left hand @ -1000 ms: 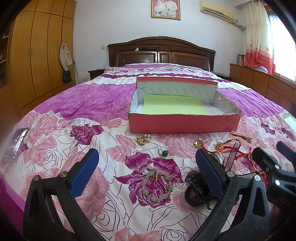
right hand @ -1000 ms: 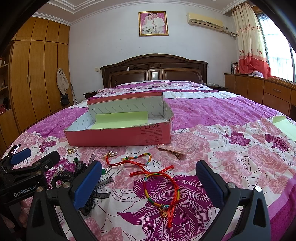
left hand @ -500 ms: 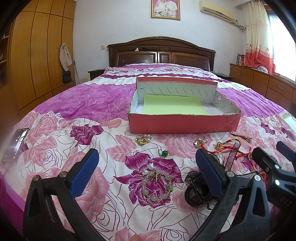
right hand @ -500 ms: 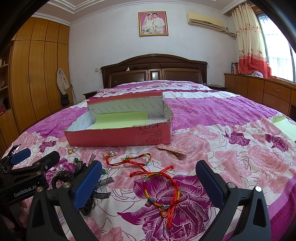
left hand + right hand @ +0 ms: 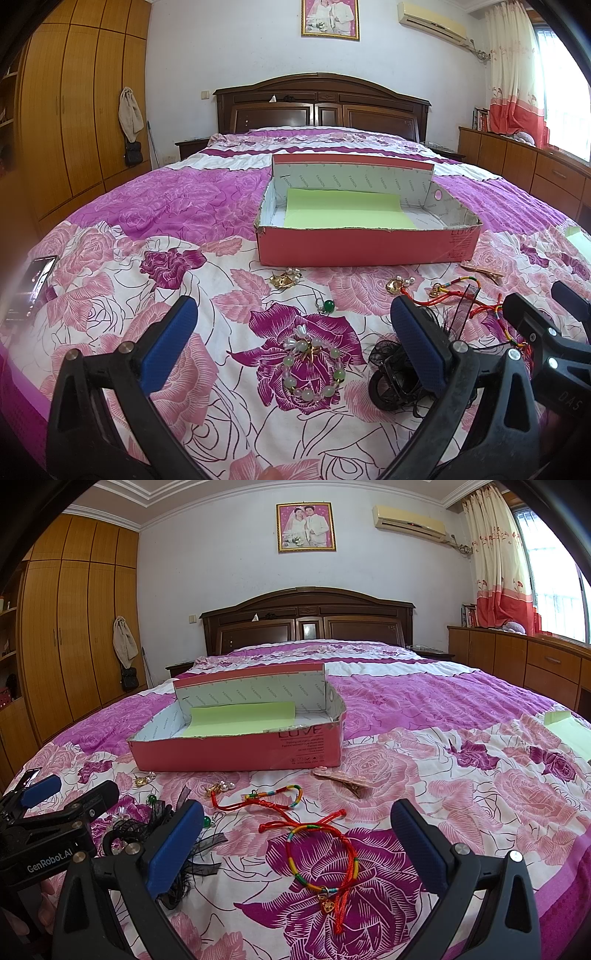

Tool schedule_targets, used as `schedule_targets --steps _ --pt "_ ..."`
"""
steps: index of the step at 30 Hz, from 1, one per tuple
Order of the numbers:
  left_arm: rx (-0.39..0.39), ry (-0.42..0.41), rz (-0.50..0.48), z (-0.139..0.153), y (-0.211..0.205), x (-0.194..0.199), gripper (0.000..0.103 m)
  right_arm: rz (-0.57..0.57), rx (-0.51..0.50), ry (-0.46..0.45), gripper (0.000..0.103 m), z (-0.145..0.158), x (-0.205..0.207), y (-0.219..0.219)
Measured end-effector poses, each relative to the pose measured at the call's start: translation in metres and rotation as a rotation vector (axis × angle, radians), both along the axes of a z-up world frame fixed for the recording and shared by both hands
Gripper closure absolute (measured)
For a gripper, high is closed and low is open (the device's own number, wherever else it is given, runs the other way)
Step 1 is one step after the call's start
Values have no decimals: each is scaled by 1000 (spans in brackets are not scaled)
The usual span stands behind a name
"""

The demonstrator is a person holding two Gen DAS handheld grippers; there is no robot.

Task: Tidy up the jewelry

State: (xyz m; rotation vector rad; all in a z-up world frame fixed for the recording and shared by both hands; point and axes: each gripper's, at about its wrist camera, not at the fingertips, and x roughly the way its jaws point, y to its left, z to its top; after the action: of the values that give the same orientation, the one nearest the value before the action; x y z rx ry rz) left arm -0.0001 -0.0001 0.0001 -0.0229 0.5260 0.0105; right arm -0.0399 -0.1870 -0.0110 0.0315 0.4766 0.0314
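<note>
Both the left gripper (image 5: 295,347) and the right gripper (image 5: 295,834) hover with jaws wide, holding nothing, above the floral bedspread (image 5: 184,221). A green bead bracelet (image 5: 313,369) lies between the left fingers; a red cord bracelet (image 5: 321,856) lies between the right fingers. The open pink box (image 5: 354,251) sits farther away.

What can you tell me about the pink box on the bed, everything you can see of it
The pink box is a shallow, open cardboard tray, pink outside, white inside with repeated grey "FASHION" print. Its far wall stands taller; the near rim is ragged. A pale green sheet lies flat on its floor; no jewelry shows inside. "LOVE" and small print mark its front right end. It sits level on the floral bedspread, jewelry scattered in front, neither tongs touching it.
</note>
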Motion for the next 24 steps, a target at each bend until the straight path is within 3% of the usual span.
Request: schedule_targets --steps 24 --pt "-3 14 -17 -2 3 6 5 2 5 -7 0 4 -3 -2"
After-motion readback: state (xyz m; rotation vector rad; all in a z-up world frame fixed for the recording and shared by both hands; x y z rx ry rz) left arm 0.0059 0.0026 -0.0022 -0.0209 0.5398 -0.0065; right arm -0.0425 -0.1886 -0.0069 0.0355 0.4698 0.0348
